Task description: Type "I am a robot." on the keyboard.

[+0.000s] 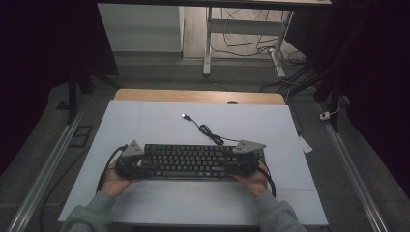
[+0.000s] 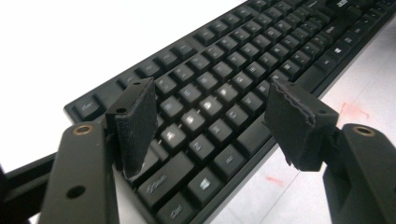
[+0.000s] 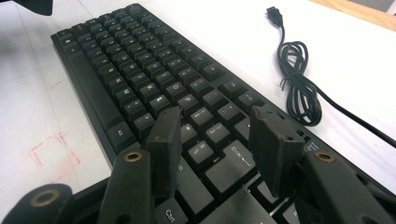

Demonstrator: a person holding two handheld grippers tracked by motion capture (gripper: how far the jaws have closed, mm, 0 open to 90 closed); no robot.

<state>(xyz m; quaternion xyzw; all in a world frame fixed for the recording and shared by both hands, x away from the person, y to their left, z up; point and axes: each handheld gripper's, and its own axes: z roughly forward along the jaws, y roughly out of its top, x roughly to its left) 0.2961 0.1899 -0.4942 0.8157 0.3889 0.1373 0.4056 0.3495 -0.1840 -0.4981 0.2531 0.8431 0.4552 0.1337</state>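
So there's a black keyboard (image 1: 186, 161) lying flat on the white table (image 1: 145, 125), near the front edge where the person sits. The left gripper (image 2: 212, 123) is over the keyboard's left end, jaws spread apart with nothing pinched between them; the pads (image 2: 135, 126) hang just above the keys near the bottom-left corner, and I can't tell whether the lower pad edge brushes a key. The right gripper (image 3: 219, 149) is over the keyboard's right end, also spread, pads (image 3: 273, 149) floating above the enter-key area and not clamped on anything. From above, each gripper (image 1: 129, 159) sits at its own end of the keyboard, with the right gripper (image 1: 245, 158) opposite. The keyboard's cable (image 3: 299, 84) runs off behind the keyboard's right end in a loose coil, and its plug (image 1: 185, 116) lies further back on the table, well apart from the keyboard.
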